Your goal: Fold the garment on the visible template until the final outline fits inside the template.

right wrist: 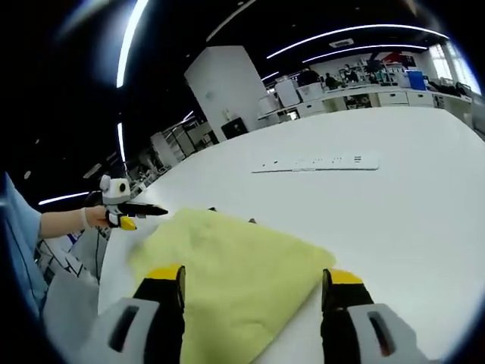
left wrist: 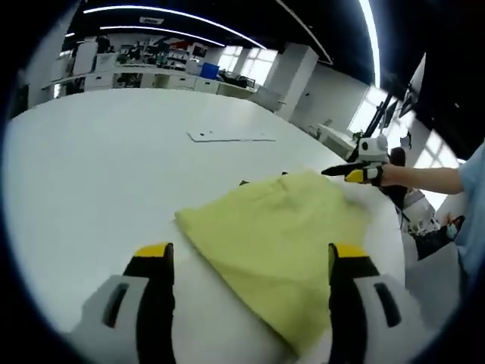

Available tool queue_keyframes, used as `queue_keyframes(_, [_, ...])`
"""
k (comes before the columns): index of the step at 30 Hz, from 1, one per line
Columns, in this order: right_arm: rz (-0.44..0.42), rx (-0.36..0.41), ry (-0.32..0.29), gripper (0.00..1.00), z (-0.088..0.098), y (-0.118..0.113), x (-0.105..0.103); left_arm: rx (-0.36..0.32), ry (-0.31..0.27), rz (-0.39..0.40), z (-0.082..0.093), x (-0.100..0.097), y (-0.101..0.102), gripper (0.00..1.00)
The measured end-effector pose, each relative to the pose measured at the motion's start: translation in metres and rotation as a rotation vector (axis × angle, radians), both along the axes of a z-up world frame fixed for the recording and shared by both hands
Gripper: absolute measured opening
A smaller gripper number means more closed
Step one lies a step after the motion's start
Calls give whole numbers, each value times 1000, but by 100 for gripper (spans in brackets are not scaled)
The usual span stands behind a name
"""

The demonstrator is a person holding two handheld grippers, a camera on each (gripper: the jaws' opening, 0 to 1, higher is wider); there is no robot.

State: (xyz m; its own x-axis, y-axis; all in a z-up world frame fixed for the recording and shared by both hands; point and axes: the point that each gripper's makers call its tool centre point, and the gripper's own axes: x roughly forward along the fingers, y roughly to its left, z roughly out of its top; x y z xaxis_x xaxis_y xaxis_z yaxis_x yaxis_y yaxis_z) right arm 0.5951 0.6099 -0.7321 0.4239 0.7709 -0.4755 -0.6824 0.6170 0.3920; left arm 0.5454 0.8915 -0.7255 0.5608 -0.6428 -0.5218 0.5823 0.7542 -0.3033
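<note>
One yellow-green garment (left wrist: 284,243) lay folded on the white desk (left wrist: 98,167), with small dark marks showing at its far edge; one flat white strip (left wrist: 227,136) lay farther off on the same desk, well apart from the cloth. In the left gripper view the left tool (left wrist: 248,262) stood wide, holding nothing, its two yellow-tipped jaws above the near edge of the garment; the right tool (right wrist: 251,284) likewise stood wide and unloaded over the cloth in the right gripper view.
</note>
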Motion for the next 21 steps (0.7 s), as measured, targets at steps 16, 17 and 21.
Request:
queue_keyframes(16, [109, -117, -42, 86, -2, -14, -43, 180, -48, -197, -4, -50, -9, 84])
queue_keyframes(17, [116, -120, -42, 86, -2, -15, -47, 197, -50, -207, -4, -52, -8, 83])
queue_keyframes(21, [132, -139, -53, 86, 0, -18, -57, 212, -44, -229, -6, -61, -7, 82])
